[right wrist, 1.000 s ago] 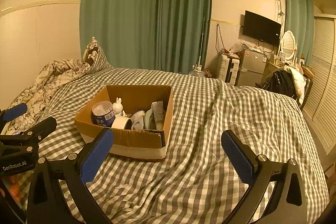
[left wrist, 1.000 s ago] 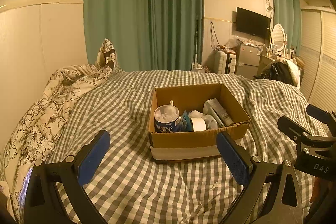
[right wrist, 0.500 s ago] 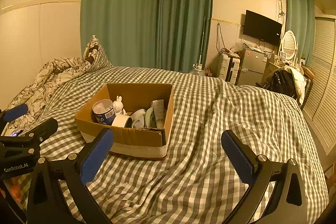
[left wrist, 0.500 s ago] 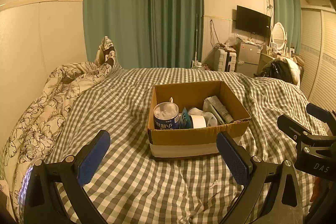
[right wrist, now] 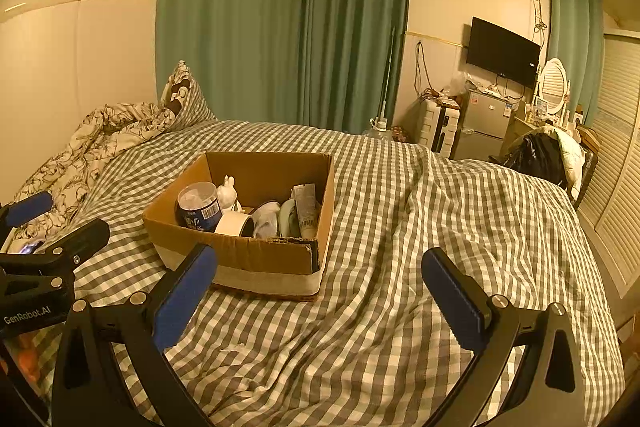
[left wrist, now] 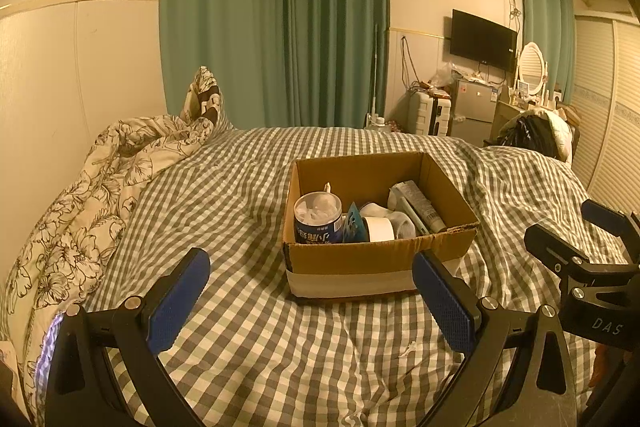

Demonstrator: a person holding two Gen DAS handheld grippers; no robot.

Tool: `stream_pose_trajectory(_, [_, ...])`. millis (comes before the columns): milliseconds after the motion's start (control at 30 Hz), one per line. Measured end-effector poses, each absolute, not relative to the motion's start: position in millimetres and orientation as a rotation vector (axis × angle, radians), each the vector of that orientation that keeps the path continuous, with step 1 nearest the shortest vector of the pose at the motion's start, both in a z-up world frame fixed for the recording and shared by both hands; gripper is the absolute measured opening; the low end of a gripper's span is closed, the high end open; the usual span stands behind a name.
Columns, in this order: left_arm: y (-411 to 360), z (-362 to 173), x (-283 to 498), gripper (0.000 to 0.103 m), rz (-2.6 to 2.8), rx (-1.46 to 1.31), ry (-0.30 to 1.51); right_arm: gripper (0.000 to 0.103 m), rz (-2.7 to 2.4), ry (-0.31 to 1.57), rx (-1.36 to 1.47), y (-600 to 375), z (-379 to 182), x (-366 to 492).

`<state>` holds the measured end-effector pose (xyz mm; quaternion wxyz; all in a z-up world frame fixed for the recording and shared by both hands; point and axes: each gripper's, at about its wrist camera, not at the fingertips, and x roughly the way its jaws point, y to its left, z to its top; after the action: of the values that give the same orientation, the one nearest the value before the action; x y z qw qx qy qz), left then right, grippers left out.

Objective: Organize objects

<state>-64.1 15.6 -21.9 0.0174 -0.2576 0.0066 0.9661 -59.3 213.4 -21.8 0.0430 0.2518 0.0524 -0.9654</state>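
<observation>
The cardboard box [left wrist: 380, 259] sits on the checked bed [left wrist: 248, 339], ahead of my left hand-held gripper [left wrist: 312, 295] and ahead-left of my right hand-held gripper [right wrist: 320, 299]; both gape wide, holding nothing. Its front wall hides the lower parts of the blue canister [left wrist: 318, 217] and tape roll [left wrist: 378, 229].
</observation>
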Motion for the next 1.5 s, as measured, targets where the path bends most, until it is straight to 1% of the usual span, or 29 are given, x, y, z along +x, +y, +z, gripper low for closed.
stream_pose_trajectory(800, [18.5, -26.5, -62.9, 0.103, 2.995, -0.816, 0.040, 0.103, -2.951, 0.163, 0.776, 212.7, -23.8, -59.9])
stream_pose_trajectory(1133, [16.5, -25.9, -63.0, 0.103, 3.002, -0.819, 0.008, 0.103, -2.950, 0.164, 0.778, 212.8, -24.2, -60.0])
stream_pose_trajectory(1500, [19.3, -24.3, -60.8, 0.103, 3.003, -0.808, 0.039, 0.103, -2.947, 0.169, 0.782, 213.2, -28.4, -58.6])
